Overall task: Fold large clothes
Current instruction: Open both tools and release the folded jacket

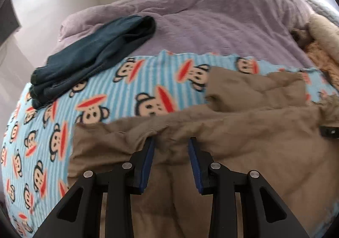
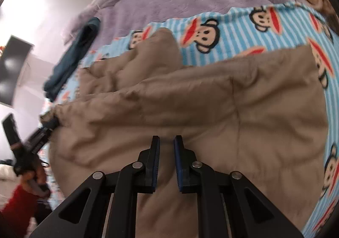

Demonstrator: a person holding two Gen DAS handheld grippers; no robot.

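Observation:
A large tan quilted garment (image 1: 243, 132) lies partly folded on a blue striped monkey-print blanket (image 1: 127, 94) on the bed. My left gripper (image 1: 171, 142) stands with its jaws apart over a raised ridge of the tan cloth, which lies between the fingers. In the right wrist view the tan garment (image 2: 190, 106) fills the middle. My right gripper (image 2: 167, 140) has its jaws a narrow gap apart with tan cloth between them. The left gripper (image 2: 49, 124) shows at the garment's left edge, held by a hand.
A folded dark blue garment (image 1: 95, 53) lies at the blanket's far left corner, also in the right wrist view (image 2: 74, 58). A purple duvet (image 1: 211, 22) covers the bed beyond. Beige plush things (image 1: 322, 47) lie at the right. White doors stand behind.

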